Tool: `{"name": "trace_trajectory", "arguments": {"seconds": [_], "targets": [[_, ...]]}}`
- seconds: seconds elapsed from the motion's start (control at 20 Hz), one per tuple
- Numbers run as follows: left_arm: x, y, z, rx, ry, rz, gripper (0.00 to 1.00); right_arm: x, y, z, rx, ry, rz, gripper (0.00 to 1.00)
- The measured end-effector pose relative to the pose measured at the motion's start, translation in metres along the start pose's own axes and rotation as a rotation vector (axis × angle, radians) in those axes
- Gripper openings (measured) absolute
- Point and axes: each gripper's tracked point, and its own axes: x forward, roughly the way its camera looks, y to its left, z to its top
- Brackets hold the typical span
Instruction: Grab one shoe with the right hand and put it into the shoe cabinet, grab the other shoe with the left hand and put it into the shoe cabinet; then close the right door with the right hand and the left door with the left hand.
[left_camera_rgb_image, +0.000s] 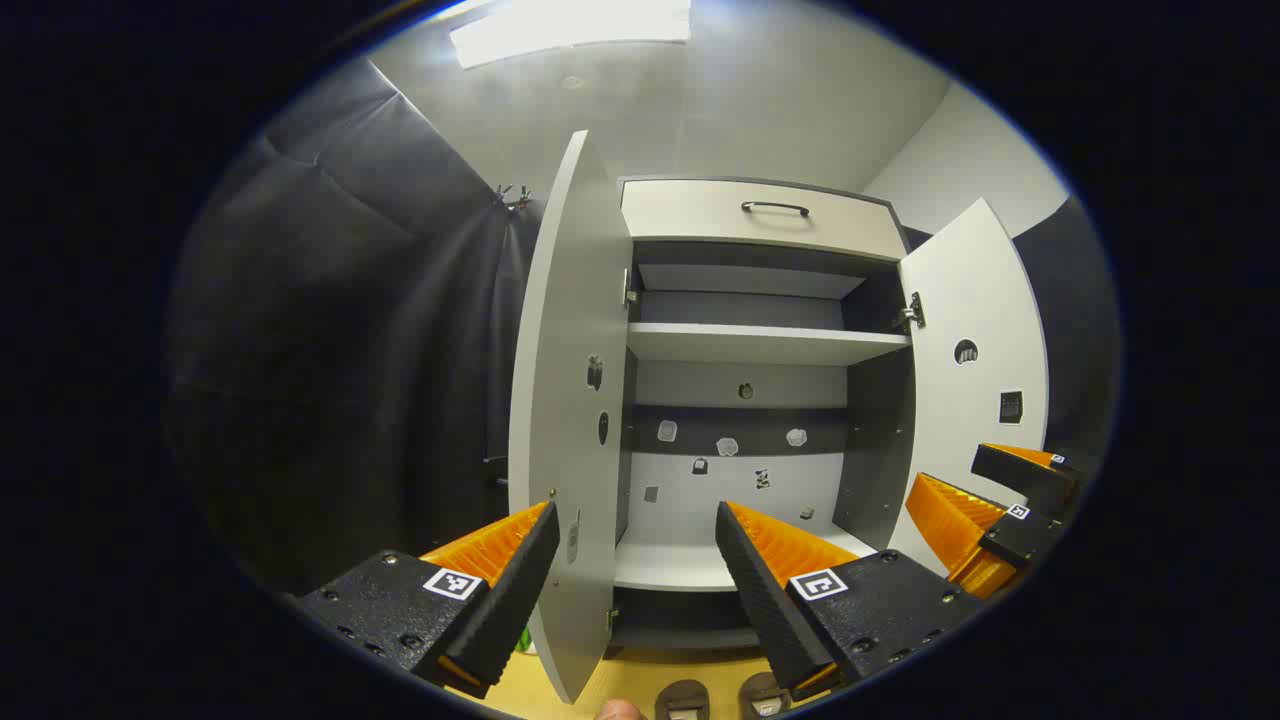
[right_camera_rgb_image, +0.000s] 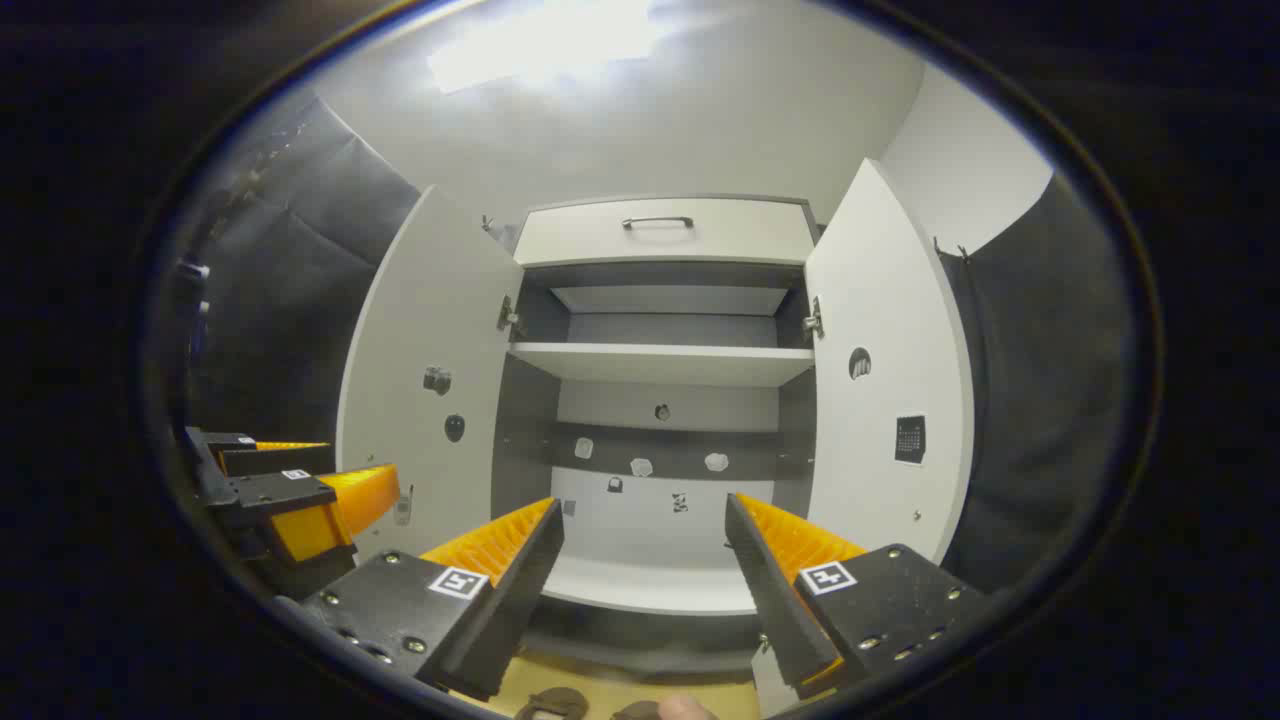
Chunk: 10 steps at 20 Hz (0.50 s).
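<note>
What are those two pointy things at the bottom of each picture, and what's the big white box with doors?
Those pointy things are the two fingers of a grabber tool that a person holds, one in each hand. A small camera rides on each tool. In the left gripper view you see the left gripper, open and holding nothing, with the other tool off to its side. In the right gripper view the right gripper is also open and empty. The white box is a shoe cabinet with both doors swung open and bare shelves. Down on the floor, the shoes wait by the cabinet.
</note>
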Motion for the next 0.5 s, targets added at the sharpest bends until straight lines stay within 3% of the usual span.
{"name": "trace_trajectory", "arguments": {"seconds": [0.15, 0.5], "targets": [[-0.0023, 0.0023, -0.0005, 0.002, 0.003, 0.005, 0.96, -0.0005, -0.0003, -0.0023, -0.007, 0.009, -0.004, 0.97], [-0.0060, 0.0046, -0.0017, -0.005, 0.005, 0.007, 0.93, -0.0033, 0.0000, -0.0079, -0.007, 0.024, -0.010, 0.97]]}}
